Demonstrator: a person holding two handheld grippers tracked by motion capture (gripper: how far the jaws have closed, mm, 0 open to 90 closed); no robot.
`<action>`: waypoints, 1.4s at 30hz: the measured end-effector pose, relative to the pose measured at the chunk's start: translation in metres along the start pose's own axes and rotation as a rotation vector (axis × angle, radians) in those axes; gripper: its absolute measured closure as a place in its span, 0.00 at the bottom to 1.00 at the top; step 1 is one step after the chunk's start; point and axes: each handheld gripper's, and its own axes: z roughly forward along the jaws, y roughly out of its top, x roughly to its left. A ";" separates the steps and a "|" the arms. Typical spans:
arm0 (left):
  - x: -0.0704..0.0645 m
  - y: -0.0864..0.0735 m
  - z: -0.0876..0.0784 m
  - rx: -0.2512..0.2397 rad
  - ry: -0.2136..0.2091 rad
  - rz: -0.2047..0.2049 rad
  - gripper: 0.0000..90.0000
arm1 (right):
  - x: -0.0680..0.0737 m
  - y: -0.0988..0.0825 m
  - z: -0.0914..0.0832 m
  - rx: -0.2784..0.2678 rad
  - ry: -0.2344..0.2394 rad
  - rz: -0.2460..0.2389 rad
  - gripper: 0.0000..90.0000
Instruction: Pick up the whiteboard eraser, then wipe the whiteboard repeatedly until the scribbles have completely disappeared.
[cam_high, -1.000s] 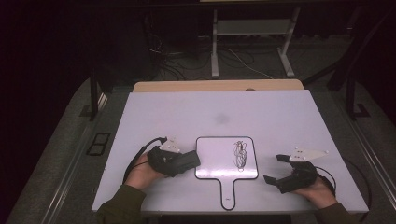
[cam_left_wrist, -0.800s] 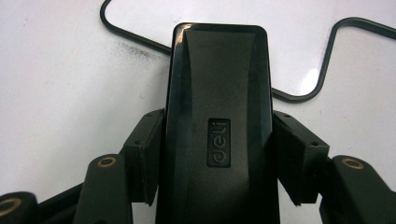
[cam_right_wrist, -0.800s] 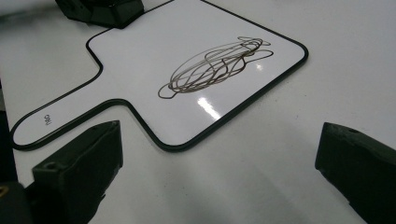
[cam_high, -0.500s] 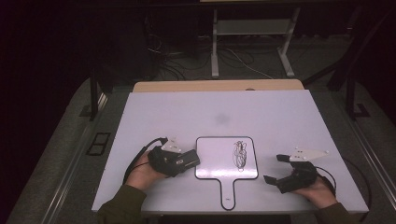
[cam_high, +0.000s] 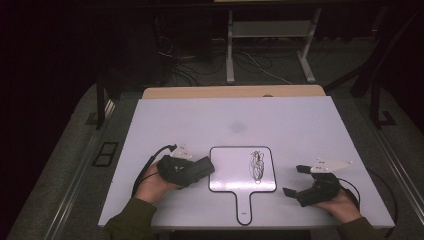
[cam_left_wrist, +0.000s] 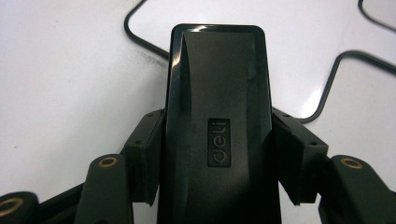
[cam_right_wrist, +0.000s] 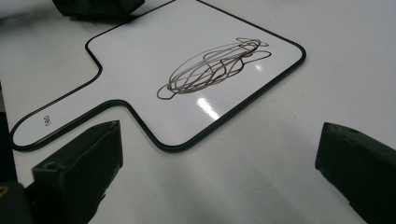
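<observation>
Unmoved: one eraser (cam_left_wrist: 217, 130), one whiteboard (cam_high: 235, 167), one scribble (cam_high: 257, 166).

Both forearms come in from the near edge, sleeves dark green. The left hand (cam_high: 152, 184) wraps the body of the left gripper (cam_high: 202, 167), which lies low and level and points to the right; its jaws are clamped on the sides of a black eraser (cam_left_wrist: 217, 121). The right hand (cam_high: 342, 202) holds the right gripper (cam_high: 294, 181) low, pointing left, its jaws spread wide with nothing between them.
</observation>
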 end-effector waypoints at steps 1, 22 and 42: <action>0.000 0.000 -0.001 -0.002 0.000 -0.001 0.44 | 0.000 0.000 0.000 0.000 0.000 0.000 0.00; -0.002 0.030 -0.002 -0.063 -0.024 -0.040 0.44 | 0.001 0.000 -0.001 -0.008 0.001 0.010 0.00; -0.013 0.073 0.024 -0.023 -0.059 0.012 0.44 | 0.000 -0.001 -0.001 -0.011 0.002 0.017 0.00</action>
